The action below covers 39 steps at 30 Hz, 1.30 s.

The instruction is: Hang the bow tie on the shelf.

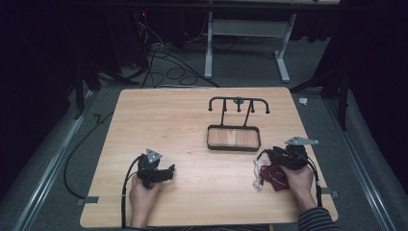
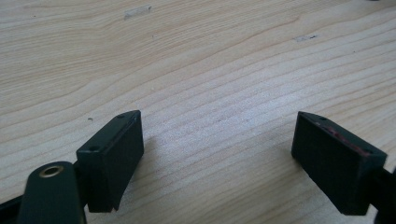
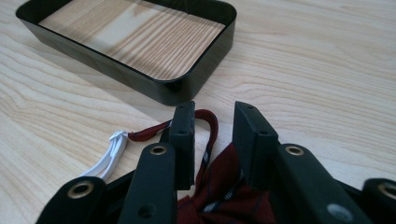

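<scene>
A dark red cloth (image 1: 273,176) with a red loop and a white strap (image 1: 258,181) lies near the table's front right. My right gripper (image 1: 262,158) is low over it and points left. In the right gripper view the cloth (image 3: 229,186) bunches between the jaws, and its red loop (image 3: 211,126) curves up through the gap. The pads stand apart from each other, so the right gripper (image 3: 212,121) is open. The white strap (image 3: 109,156) trails out to the left. My left gripper (image 1: 166,172) rests at the front left. It (image 2: 217,140) is open wide over bare wood.
A black shallow tray (image 1: 233,148) sits at the table's middle right, with a black hook rack (image 1: 239,101) standing behind it. In the right gripper view the tray's rim (image 3: 140,77) is just beyond the jaws. Cables and a stand's legs lie on the floor past the table.
</scene>
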{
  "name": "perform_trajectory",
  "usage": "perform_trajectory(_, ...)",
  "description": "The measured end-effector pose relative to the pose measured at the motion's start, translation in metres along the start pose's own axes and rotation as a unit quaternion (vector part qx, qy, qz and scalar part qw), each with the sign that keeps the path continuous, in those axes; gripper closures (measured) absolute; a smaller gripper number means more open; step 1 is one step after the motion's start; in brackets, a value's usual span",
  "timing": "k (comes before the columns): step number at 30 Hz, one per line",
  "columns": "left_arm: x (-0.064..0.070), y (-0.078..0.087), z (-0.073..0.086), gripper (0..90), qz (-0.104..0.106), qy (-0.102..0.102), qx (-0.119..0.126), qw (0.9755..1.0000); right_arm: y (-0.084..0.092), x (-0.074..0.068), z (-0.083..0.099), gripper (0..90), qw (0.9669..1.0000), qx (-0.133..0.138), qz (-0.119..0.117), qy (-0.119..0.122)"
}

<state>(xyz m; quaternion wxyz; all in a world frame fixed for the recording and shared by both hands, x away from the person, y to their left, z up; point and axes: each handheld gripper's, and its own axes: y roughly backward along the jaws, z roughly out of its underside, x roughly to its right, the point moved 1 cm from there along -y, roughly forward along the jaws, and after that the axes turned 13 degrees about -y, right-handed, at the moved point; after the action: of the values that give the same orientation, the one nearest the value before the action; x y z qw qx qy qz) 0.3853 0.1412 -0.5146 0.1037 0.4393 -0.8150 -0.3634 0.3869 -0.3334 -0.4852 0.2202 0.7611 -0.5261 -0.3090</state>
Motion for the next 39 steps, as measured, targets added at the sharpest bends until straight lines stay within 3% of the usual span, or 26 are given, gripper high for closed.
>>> perform_trajectory(15,0.000,0.000,0.000,17.2,0.000,0.000,0.000,1.0000,-0.017,-0.001,-0.001,75.6,0.9996,-0.026,0.009,0.001)
perform_trajectory(26,0.000,0.000,0.000,17.2,0.000,0.000,0.000,1.0000,-0.024,-0.003,0.001,89.1,0.9987,-0.045,0.014,0.019)
perform_trajectory(28,0.000,0.000,0.000,17.2,0.000,0.000,0.000,1.0000,-0.022,-0.004,0.001,90.0,0.9985,-0.038,0.021,0.034)
perform_trajectory(39,0.000,0.000,0.000,17.2,0.000,0.000,0.000,1.0000,0.000,-0.013,-0.002,90.0,0.9991,-0.003,-0.001,0.042)
